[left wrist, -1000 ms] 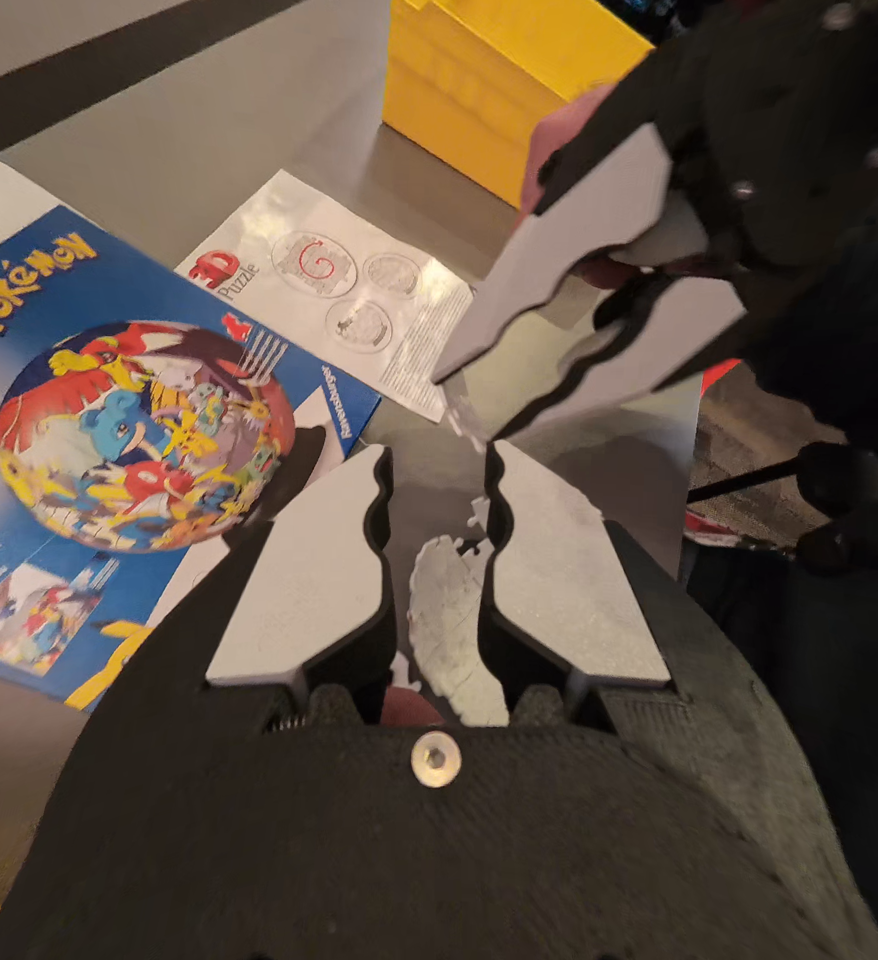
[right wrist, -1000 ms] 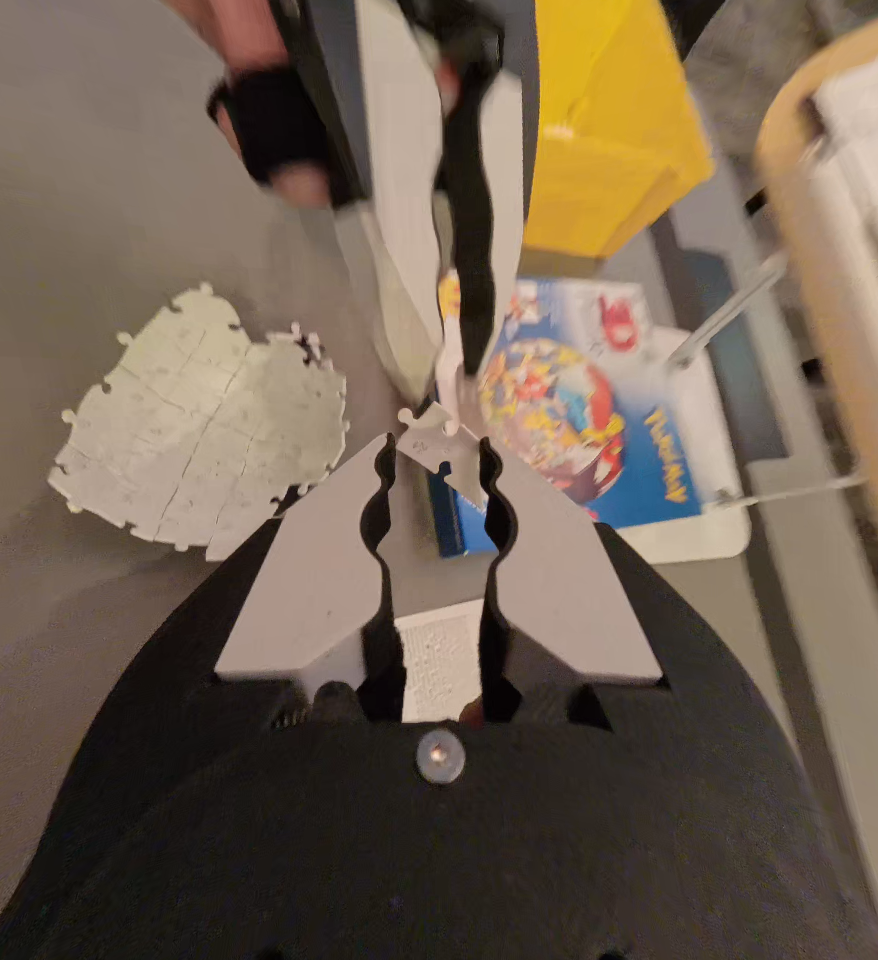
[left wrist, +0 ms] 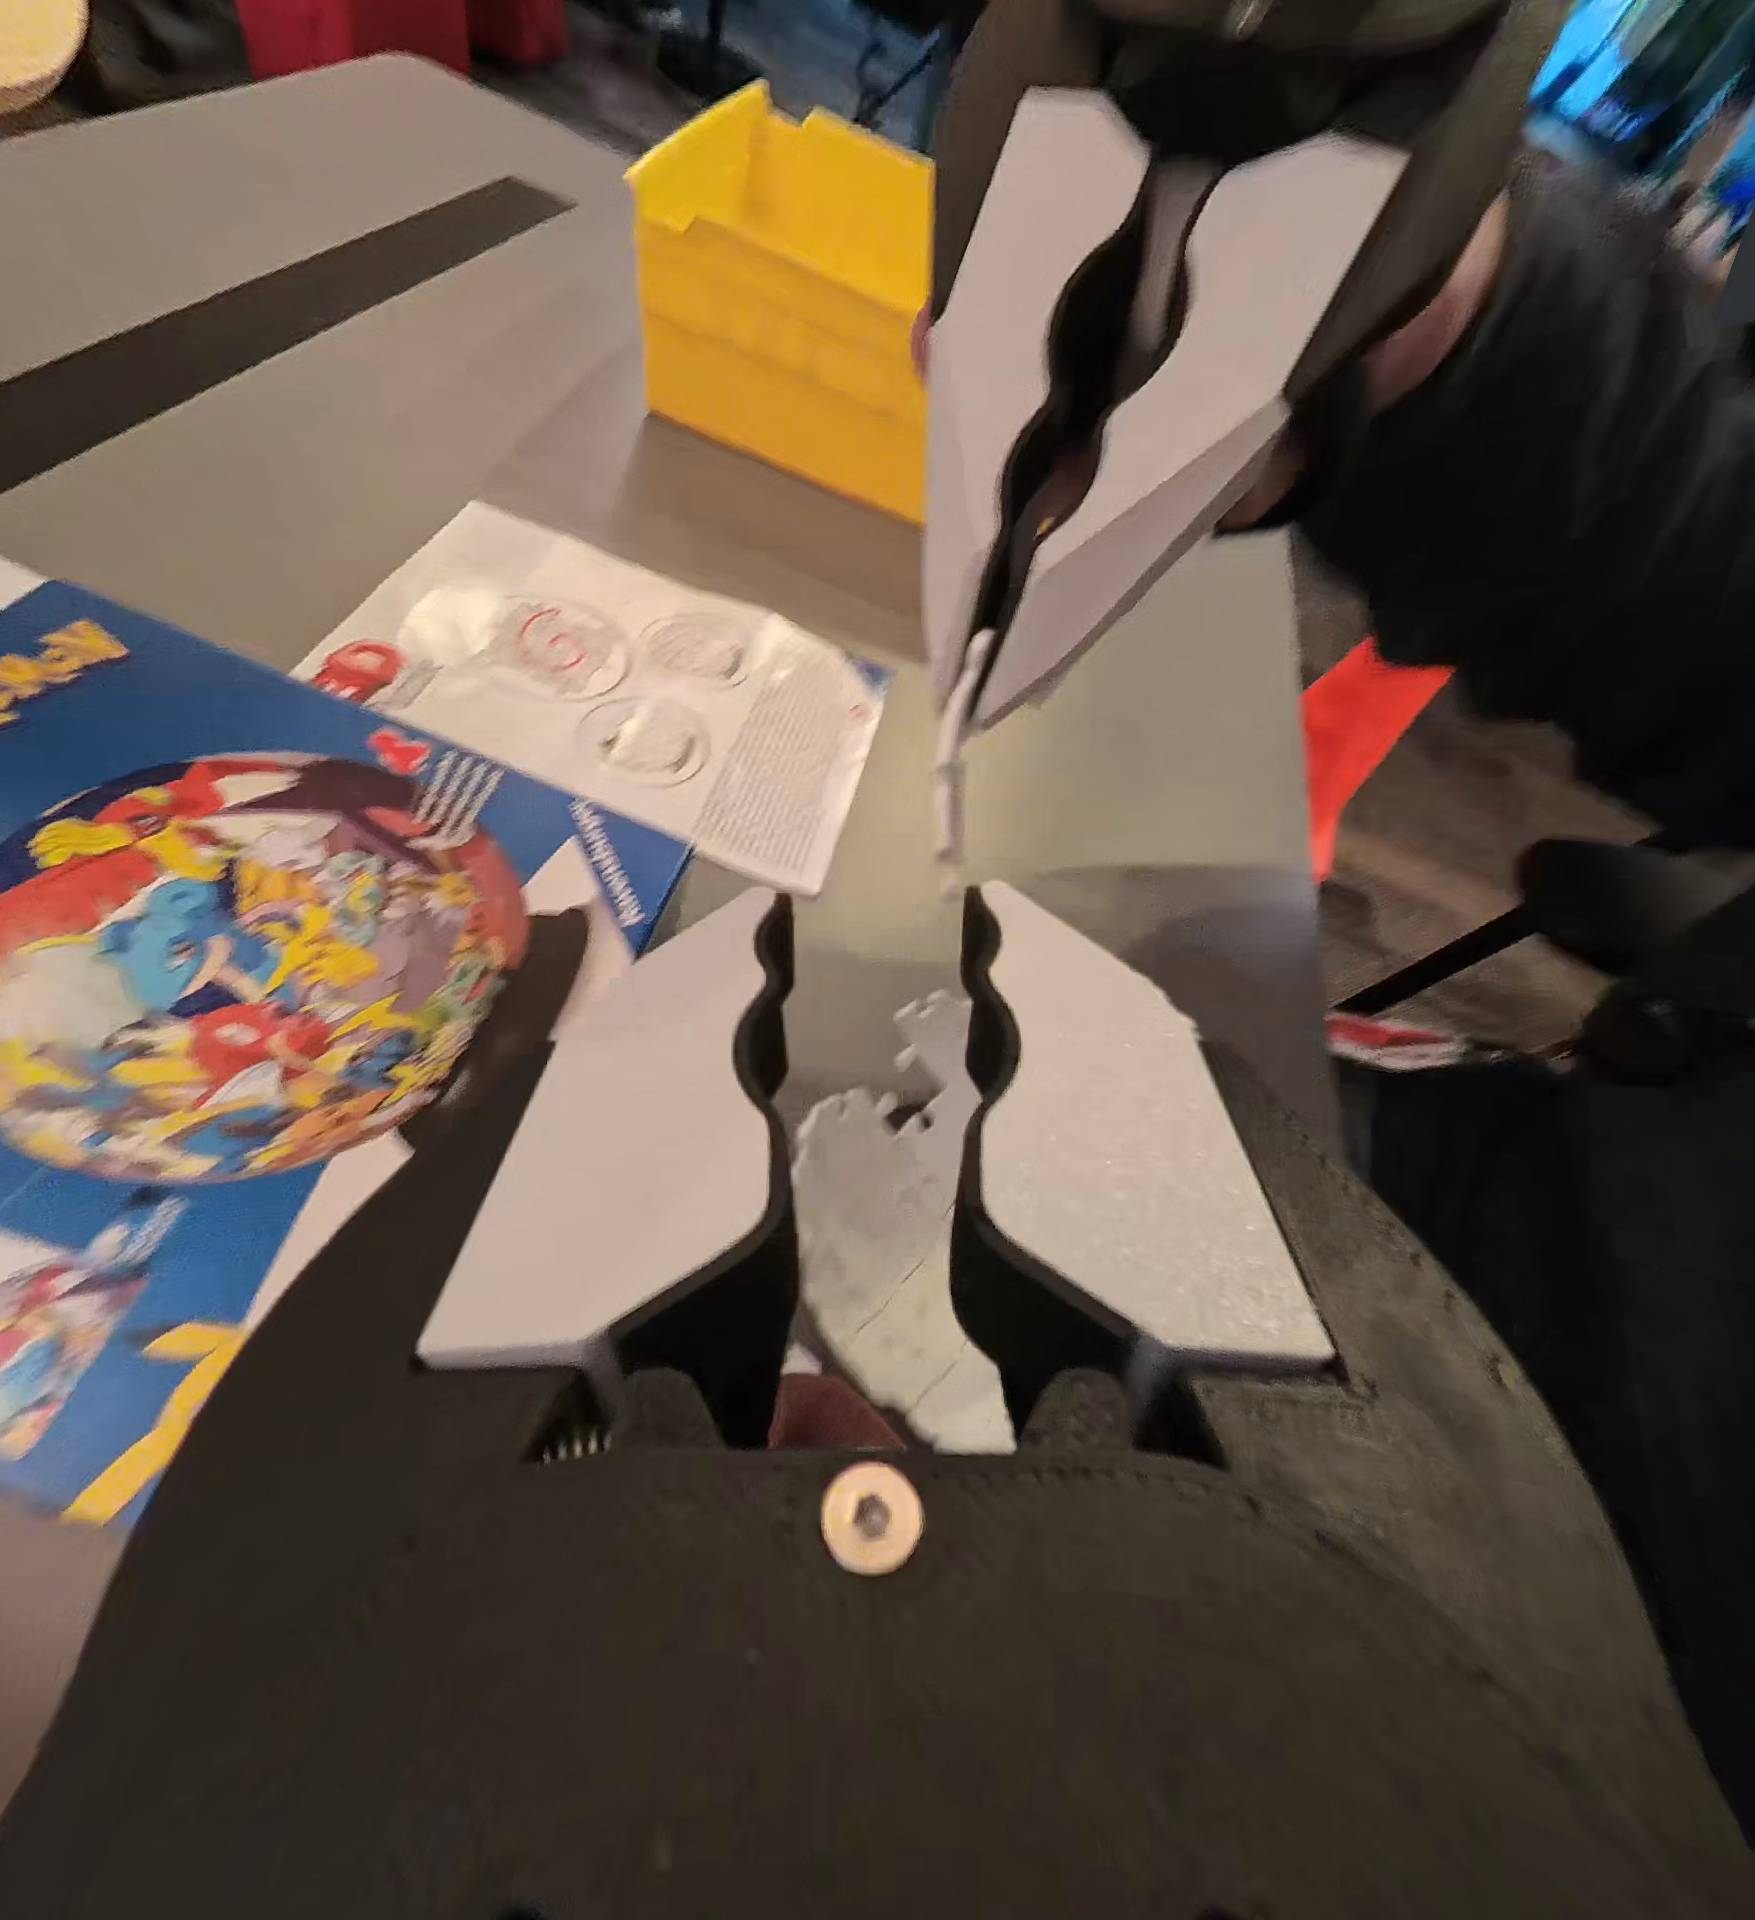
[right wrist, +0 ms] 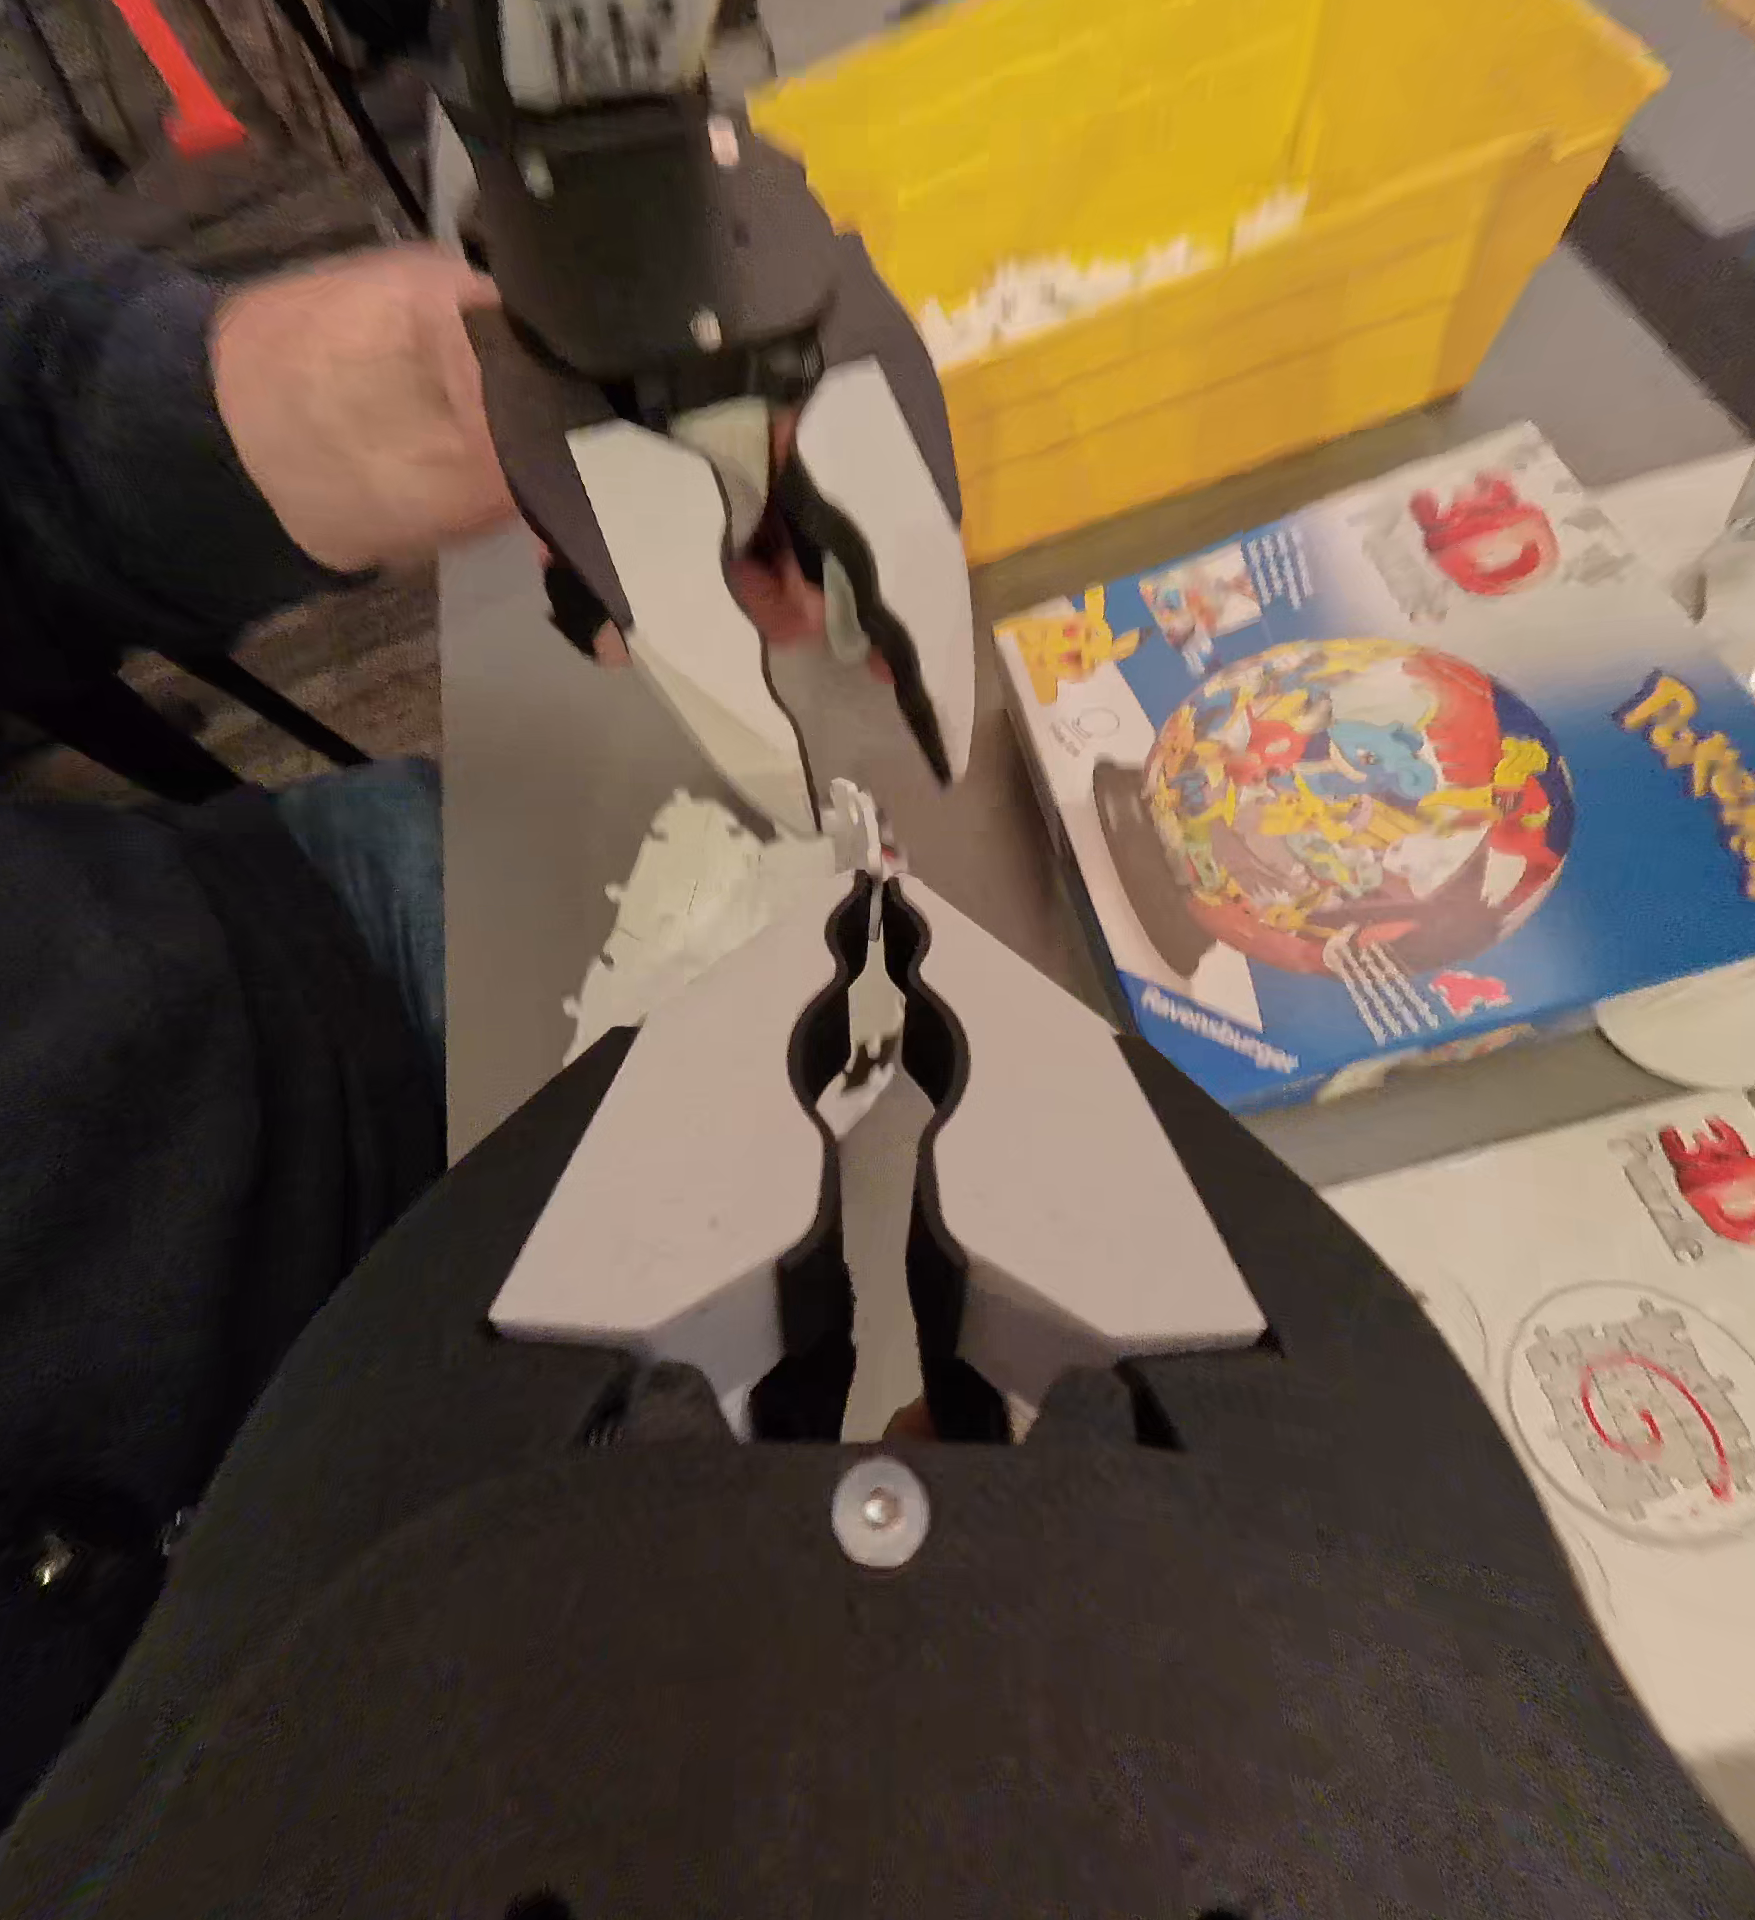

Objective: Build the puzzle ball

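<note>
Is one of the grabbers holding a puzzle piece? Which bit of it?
Yes. The right gripper pinches a white puzzle piece by its near edge at the fingertips. The left gripper is open, holding nothing.

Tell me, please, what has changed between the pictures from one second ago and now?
The right hand-held gripper has closed its fingers on a white puzzle piece, now edge-on between its tips, and has swung to point down toward the left hand-held gripper. The left one stays open over the assembled white section. The puzzle box, leaflet and yellow bin lie as before.
</note>
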`<state>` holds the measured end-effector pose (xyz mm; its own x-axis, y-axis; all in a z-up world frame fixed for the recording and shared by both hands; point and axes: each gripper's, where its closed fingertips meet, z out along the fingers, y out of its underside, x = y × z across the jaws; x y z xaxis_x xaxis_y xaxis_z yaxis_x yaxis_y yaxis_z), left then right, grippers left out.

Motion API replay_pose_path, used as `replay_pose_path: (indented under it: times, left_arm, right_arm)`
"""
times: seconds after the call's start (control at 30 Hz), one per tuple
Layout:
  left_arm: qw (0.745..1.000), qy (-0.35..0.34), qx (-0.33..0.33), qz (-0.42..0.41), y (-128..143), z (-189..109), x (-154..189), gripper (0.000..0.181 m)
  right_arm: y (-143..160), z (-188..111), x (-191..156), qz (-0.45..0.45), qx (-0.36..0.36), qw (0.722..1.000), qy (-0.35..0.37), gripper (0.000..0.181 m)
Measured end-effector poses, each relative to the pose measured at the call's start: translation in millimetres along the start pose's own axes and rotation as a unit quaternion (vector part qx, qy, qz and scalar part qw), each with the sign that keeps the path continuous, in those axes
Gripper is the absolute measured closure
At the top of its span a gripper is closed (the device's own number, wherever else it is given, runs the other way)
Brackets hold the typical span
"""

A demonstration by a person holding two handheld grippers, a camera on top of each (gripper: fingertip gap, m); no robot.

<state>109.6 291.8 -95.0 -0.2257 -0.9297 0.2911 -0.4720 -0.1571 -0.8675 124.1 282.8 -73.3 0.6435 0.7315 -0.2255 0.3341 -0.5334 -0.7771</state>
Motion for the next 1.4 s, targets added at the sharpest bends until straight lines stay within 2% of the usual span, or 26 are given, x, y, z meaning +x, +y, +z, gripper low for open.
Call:
replay_pose_path:
  times: [0.2, 0.33, 0.57, 1.07, 1.4]
  left_arm:
    - [0.995, -0.02, -0.091, 0.026, 38.7, -5.1, -22.5, 0.137]
    - [0.988, 0.011, -0.151, 0.034, 65.9, 3.0, -22.9, 0.133]
    - [0.966, 0.026, -0.251, 0.053, 102.8, 15.7, -21.3, 0.132]
    - [0.976, 0.069, -0.207, -0.025, 111.3, 25.4, -8.4, 0.14]
    - [0.977, 0.068, -0.199, -0.033, 109.7, 24.2, -8.2, 0.141]
  right_arm:
    - [50.8, 26.3, -3.1, -0.003, -0.179, 0.984, 0.017, 0.181]
    - [78.3, 46.8, -8.4, 0.009, -0.255, 0.967, 0.015, 0.181]
    - [99.5, 63.2, -7.3, 0.014, -0.351, 0.936, 0.03, 0.181]
    - [107.6, 62.1, -8.8, 0.06, -0.389, 0.918, 0.053, 0.181]
    - [108.9, 65.8, -1.0, 0.06, -0.407, 0.909, 0.064, 0.181]
